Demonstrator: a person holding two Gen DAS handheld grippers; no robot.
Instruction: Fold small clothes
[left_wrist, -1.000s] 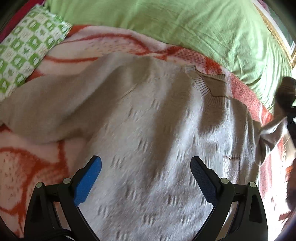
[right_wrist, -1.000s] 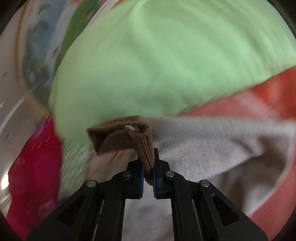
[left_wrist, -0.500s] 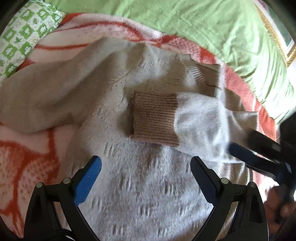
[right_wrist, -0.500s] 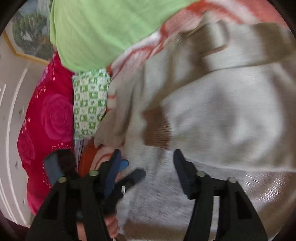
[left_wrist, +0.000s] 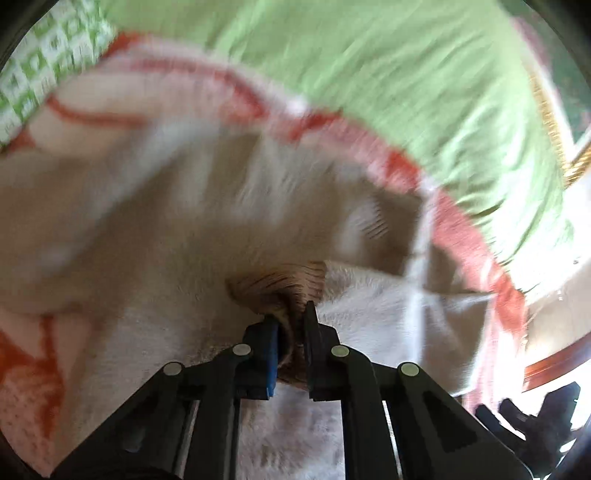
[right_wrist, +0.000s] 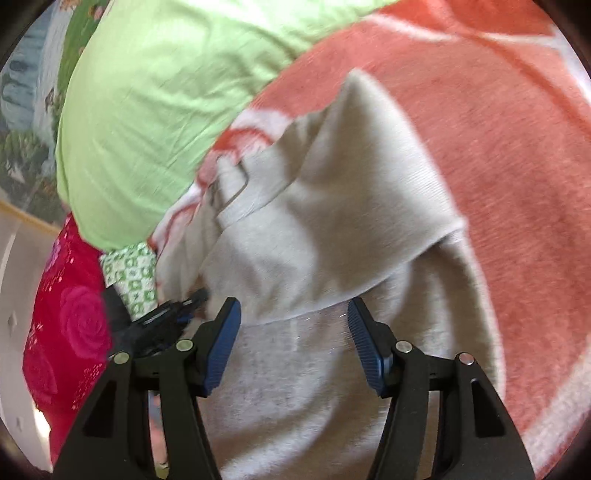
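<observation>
Left gripper (left_wrist: 290, 317) pinches the sweater's ribbed cuff (left_wrist: 280, 282); right gripper (right_wrist: 293, 332) hangs open.
A hasty pull could undo the folded sleeve (right_wrist: 332, 229) (thin bite, loose knit).

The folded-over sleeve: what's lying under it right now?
Under the sleeve lies the sweater's own body, and under that the orange-and-white blanket. The left gripper pinches the brown cuff. Whatever the sleeve covers of the sweater's front is hidden.

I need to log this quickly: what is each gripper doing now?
Left gripper: just closed, shut on the brown cuff.
Right gripper: open, holding nothing, above the sweater.
</observation>
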